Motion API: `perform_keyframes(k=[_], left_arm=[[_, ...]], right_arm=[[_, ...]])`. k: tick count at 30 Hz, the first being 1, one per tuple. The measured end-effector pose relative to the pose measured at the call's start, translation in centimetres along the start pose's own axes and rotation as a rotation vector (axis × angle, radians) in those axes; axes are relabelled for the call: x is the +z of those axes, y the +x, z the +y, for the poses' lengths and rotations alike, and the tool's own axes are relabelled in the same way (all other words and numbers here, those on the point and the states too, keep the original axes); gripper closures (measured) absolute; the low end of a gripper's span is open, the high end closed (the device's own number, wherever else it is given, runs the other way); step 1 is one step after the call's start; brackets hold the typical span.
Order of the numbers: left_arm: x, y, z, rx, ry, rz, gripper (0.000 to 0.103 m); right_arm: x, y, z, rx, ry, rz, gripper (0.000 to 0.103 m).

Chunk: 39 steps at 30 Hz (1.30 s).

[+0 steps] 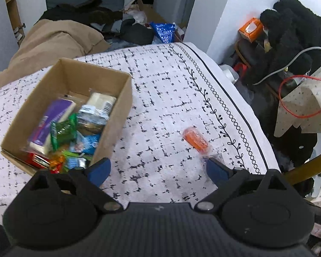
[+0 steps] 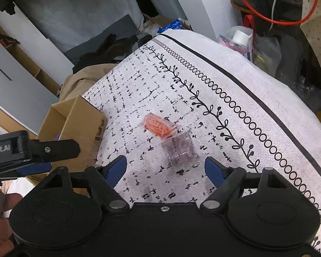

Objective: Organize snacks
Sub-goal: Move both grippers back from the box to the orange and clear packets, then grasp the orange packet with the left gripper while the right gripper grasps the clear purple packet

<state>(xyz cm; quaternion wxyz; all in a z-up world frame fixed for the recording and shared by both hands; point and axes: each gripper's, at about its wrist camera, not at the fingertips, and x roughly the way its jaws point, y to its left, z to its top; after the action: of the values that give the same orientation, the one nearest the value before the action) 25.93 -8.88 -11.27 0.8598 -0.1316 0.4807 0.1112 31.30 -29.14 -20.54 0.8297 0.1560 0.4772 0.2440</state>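
— Nearest my lens on the left side is the left gripper (image 1: 156,171): its blue fingers (image 1: 99,170) stand wide apart with only the patterned white cloth (image 1: 160,81) between them. Nothing is held.

— What about the box?

— I see a cardboard box (image 1: 115,126) sitting on the cloth, just beside the left finger. It's open-topped and well filled with wrapped snacks: a purple-and-white packet (image 1: 51,120), a pale cream packet (image 1: 100,102), a green wrapper (image 1: 63,130), light blue wrappers (image 1: 87,143), and something red (image 1: 35,159) at the near corner. The contents are blurred, so I can't read any labels.

— And the loose one?

— An orange snack in a clear wrapper (image 1: 195,139) lies on the cloth, apart from the box, up ahead of the left gripper's right finger. The clear tail of the wrapper appears to reach that fingertip; I can't tell whether they touch.

— Your right side?

— From my right camera, the right gripper (image 2: 164,167) is spread open too, hovering over the same orange snack in a clear wrapper (image 2: 160,127). The wrapper's clear end lies between the finger lines, but the pads aren't pressing on it. The left gripper's finger shows at the picture's left edge, in front of the box.
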Motion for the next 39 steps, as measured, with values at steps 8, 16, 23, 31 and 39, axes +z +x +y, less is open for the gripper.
perform_keyframes(k=[8, 16, 23, 31, 39], left_arm=[[0.1, 2.4, -1.2, 0.012, -0.011, 0.029, 0.007], [0.7, 4.5, -2.4, 0.014, -0.010, 0.004, 0.007], [1.1, 7.1, -3.6, 0.017, -0.005, 0.022, 0.007], [1.2, 9.5, -5.1, 0.011, 0.005, 0.035, 0.007], [1.1, 11.7, -5.8, 0.016, -0.051, 0.055, 0.010]], right_arm=[[0.3, 1.8, -1.0, -0.019, 0.003, 0.022, 0.031], [0.4, 4.3, -1.6, -0.030, 0.005, 0.059, 0.050], [0.7, 4.5, -2.1, -0.020, 0.009, 0.049, 0.059], [0.9, 4.4, -2.5, -0.023, 0.021, 0.034, 0.060], [1.3, 4.5, -3.3, -0.007, 0.049, 0.026, 0.060]])
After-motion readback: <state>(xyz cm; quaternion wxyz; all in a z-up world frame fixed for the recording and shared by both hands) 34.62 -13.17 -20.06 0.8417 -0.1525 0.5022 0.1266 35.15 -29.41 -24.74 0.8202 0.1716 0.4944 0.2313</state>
